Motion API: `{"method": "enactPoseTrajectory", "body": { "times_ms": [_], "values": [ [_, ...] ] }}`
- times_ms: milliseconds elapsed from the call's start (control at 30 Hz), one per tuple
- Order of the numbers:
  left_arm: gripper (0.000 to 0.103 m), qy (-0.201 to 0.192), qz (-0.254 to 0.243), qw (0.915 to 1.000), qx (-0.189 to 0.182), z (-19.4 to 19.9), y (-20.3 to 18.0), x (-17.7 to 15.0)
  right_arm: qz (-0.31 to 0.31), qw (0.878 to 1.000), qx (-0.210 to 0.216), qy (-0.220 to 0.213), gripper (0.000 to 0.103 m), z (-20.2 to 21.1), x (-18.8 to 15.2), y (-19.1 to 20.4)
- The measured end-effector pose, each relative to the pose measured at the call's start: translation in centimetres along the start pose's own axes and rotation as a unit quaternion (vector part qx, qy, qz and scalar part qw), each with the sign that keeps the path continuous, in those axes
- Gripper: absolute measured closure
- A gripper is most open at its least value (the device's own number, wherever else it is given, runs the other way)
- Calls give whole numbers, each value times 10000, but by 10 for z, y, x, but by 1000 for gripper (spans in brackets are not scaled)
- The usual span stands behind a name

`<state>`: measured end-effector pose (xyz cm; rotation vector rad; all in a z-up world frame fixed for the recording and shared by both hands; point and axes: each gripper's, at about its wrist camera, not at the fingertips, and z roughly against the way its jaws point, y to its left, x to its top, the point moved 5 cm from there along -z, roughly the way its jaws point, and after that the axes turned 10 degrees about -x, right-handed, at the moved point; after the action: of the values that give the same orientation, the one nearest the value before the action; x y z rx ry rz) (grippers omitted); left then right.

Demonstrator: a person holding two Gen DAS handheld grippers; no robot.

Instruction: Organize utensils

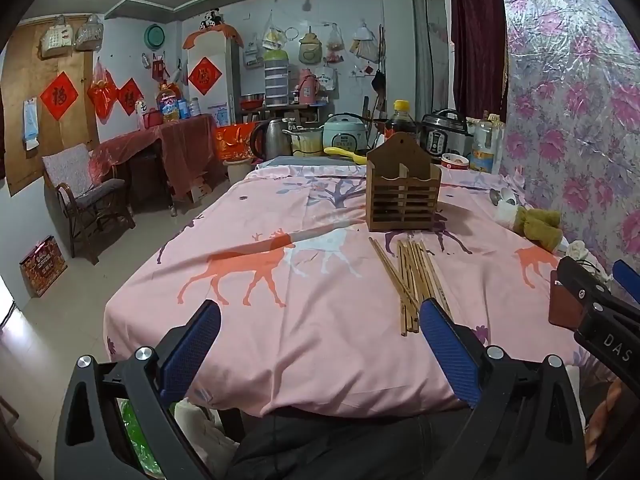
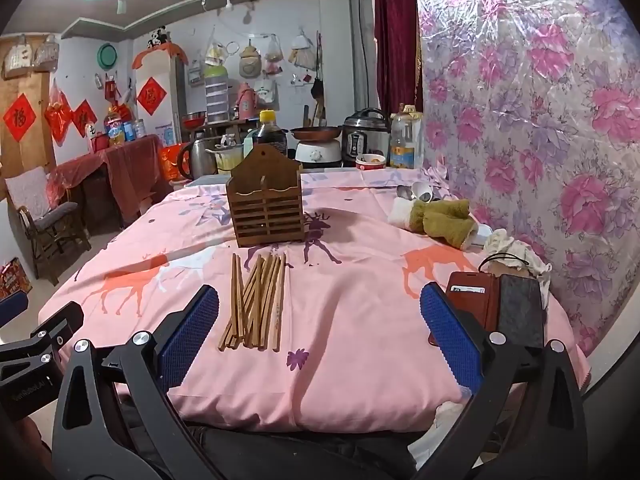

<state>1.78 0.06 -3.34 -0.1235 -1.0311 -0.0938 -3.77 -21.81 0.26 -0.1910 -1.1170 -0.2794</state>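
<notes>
A lived-in home kitchen: rice cooker (image 1: 345, 133), kettle (image 1: 272, 138), hanging bags.

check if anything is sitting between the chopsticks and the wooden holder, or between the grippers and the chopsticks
Nothing visible blocks either path. The chopsticks lie loose on the pink cloth, just in front of the wooden holder, with only bare cloth between. Both the left hand-held gripper and right hand-held gripper are open, with only cloth ahead of them.

Two wrist fisheyes, side by side at the table's near edge, facing the far wall.

Both look along the pink tablecloth (image 1: 320, 320) toward the wooden holder (image 1: 403, 192): left view has it right of centre, right view left of centre (image 2: 265, 210); both share chopsticks (image 2: 256, 304) before it.
</notes>
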Motion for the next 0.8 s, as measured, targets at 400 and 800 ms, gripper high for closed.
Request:
{"method": "enactPoseTrajectory", "body": {
  "times_ms": [400, 800],
  "values": [
    [6, 13, -7, 10000, -1, -1, 0, -1, 40, 10000, 26, -54, 6, 4, 0, 6],
    [6, 20, -12, 10000, -2, -1, 0, -1, 32, 9999, 34, -104, 6, 2, 2, 1]
  ]
}}
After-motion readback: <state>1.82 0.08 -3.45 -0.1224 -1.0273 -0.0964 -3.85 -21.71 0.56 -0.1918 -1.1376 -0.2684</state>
